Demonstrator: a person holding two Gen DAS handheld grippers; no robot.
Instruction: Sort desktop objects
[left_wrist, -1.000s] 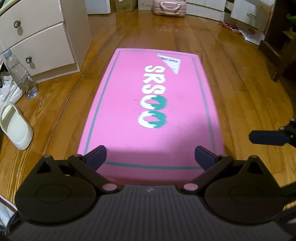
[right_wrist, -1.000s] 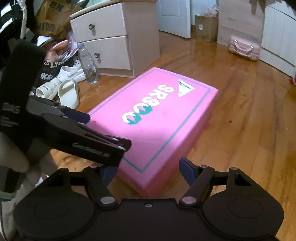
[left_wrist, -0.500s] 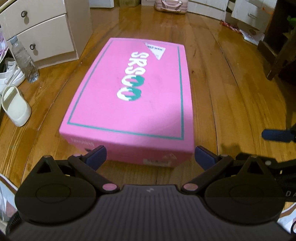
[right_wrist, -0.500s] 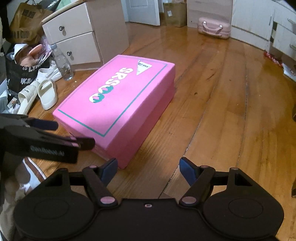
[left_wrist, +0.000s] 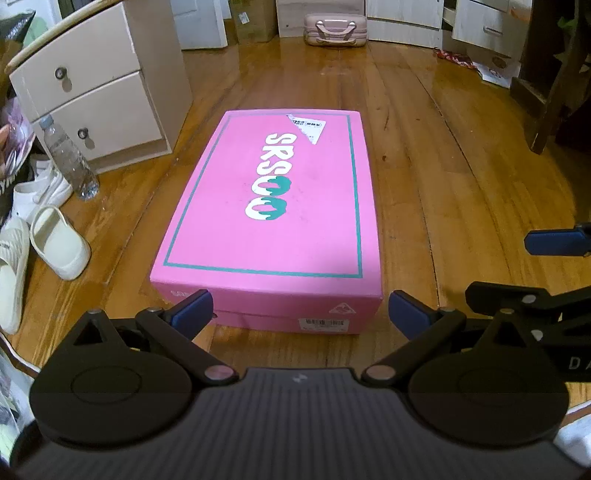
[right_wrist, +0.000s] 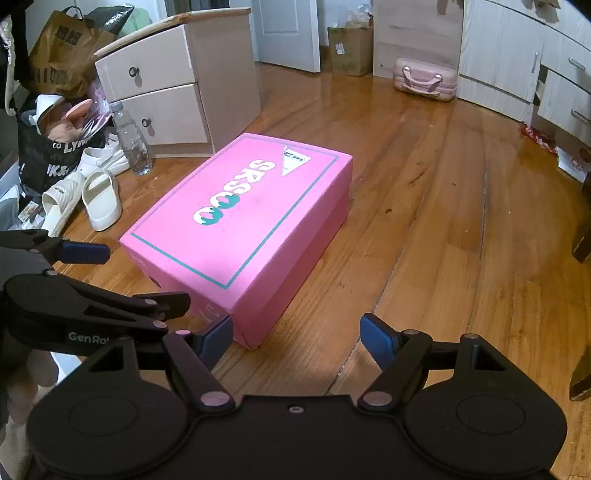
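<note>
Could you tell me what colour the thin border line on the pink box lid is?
Teal green on the pink cardboard box, clearest in the left wrist view.

This is a lived-in home, most likely a bedroom. A glossy wooden plank floor (right_wrist: 461, 229) runs to a beige two-drawer nightstand (right_wrist: 173, 96) and white wardrobe fronts with drawers (right_wrist: 517, 62). Cream slippers (right_wrist: 101, 199) and white sneakers (right_wrist: 101, 157) lie beside a plastic water bottle (right_wrist: 130, 138), with shopping bags (right_wrist: 62, 55) piled behind. A small pink suitcase (right_wrist: 424, 79) sits by the far wall, and a pink shoebox (right_wrist: 240, 218) rests on the floor.
</note>
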